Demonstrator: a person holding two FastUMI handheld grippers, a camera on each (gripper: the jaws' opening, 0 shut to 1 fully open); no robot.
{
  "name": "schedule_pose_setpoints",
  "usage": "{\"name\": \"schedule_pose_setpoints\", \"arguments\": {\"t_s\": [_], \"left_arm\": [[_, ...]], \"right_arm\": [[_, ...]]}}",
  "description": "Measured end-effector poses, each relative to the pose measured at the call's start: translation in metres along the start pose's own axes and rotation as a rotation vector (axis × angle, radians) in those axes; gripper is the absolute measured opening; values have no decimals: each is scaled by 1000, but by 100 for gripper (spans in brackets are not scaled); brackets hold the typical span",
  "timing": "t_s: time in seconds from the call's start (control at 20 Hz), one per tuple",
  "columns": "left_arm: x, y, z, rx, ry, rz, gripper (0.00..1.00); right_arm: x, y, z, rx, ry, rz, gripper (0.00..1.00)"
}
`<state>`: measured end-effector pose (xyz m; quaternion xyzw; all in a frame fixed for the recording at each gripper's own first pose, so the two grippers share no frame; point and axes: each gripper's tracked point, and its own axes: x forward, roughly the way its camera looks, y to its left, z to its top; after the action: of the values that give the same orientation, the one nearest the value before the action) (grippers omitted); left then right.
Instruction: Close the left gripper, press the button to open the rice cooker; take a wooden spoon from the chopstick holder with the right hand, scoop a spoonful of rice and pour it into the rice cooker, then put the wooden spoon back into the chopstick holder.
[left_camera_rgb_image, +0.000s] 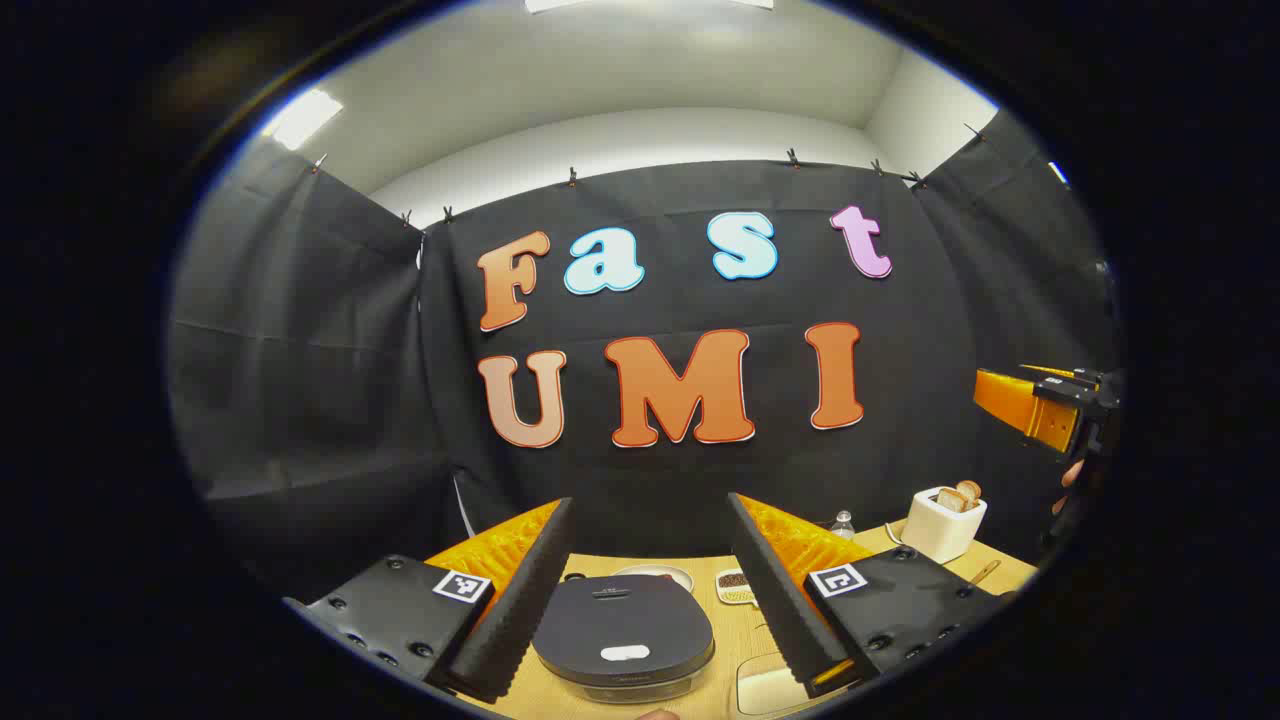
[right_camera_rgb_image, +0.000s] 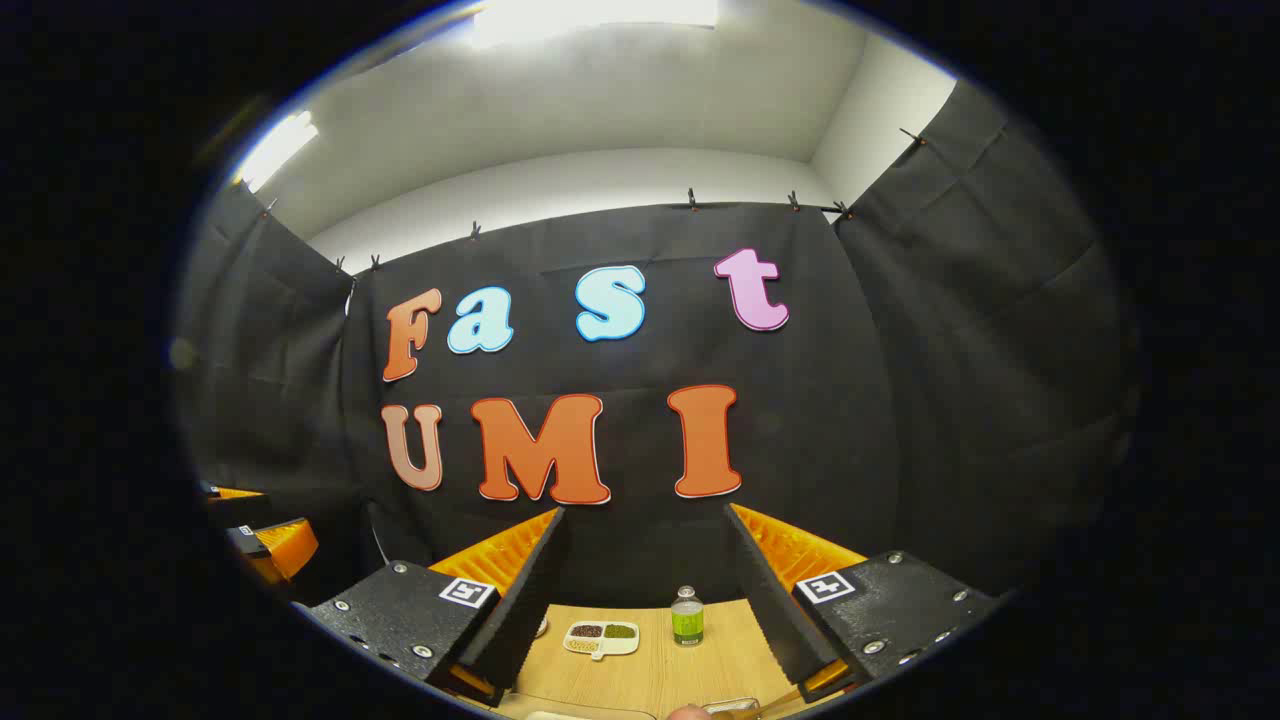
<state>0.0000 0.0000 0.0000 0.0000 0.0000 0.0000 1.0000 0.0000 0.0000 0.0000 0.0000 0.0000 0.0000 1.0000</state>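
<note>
- Below my left gripper (left_camera_rgb_image: 650, 590), on the pale wooden counter (left_camera_rgb_image: 735, 640), the dark grey, round-cornered rice cooker (left_camera_rgb_image: 622, 637) sits with its lid down; I judge the button press not yet made.
- Left jaws: wide apart, holding and touching nothing, framing the cooker from above. They have yet to close as the task asks.
- Right gripper (right_camera_rgb_image: 650, 600): jaws likewise wide apart and empty, above the counter, with a small white divided dish of grains (right_camera_rgb_image: 601, 636) and a small green-filled bottle with a silver cap (right_camera_rgb_image: 687, 617) beyond them.
- A white toaster holding bread (left_camera_rgb_image: 945, 520) stands far right on the counter.
- I cannot make out a chopstick holder; fetching the spoon, scooping, pouring and returning it all remain.
</note>
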Motion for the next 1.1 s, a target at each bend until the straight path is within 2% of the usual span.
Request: {"name": "schedule_pose_setpoints", "arguments": {"t_s": [0.4,1.1], "left_arm": [[11,-4,13,28,-26,-17,100],[15,-4,25,2,-54,-21,100]], "right_arm": [[7,14,1,-5,-10,19,94],[10,27,3,5,-12,41,94]]}}
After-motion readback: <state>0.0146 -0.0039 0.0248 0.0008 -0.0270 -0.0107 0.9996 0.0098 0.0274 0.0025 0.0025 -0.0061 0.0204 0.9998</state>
